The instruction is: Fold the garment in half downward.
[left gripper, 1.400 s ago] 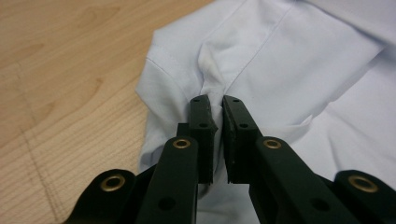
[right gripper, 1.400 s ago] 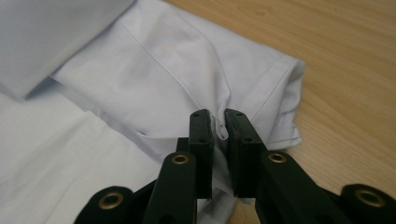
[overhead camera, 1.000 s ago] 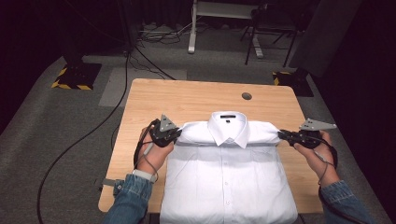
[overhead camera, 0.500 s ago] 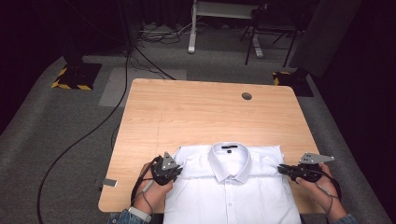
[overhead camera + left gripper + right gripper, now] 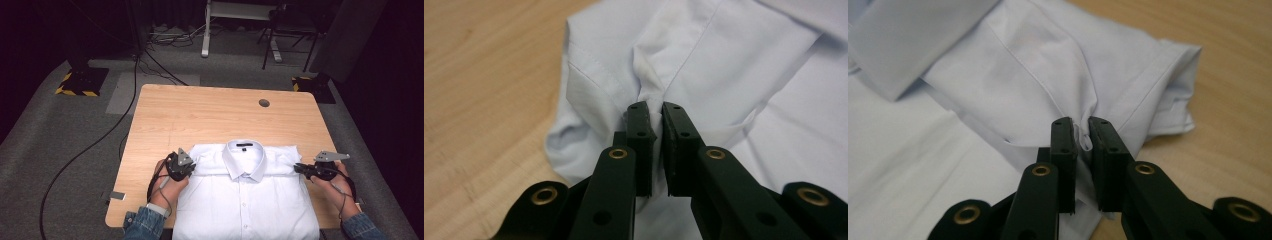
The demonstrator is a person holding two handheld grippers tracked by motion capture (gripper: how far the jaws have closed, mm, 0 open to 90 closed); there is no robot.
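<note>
A white button-up shirt [image 5: 245,200] lies face up on the wooden table [image 5: 200,115], collar [image 5: 244,155] toward the far side, its lower part hanging past the near edge. My left gripper [image 5: 190,167] is shut on the shirt's left shoulder [image 5: 644,85], a pinch of cloth between its pads. At the other shoulder [image 5: 1068,75], my right gripper [image 5: 298,167] is likewise shut on a fold of fabric. Both hands rest low, close to the tabletop.
A round cable hole [image 5: 264,103] sits in the table's far right part. The far half of the table is bare wood. Beyond it, cables [image 5: 100,140] run over grey carpet, with desk legs [image 5: 205,30] and a chair farther back.
Both grippers have pulled the shirt toward the near edge and lowered it; the collar now lies closer to me and more of the shirt hangs off the table.
</note>
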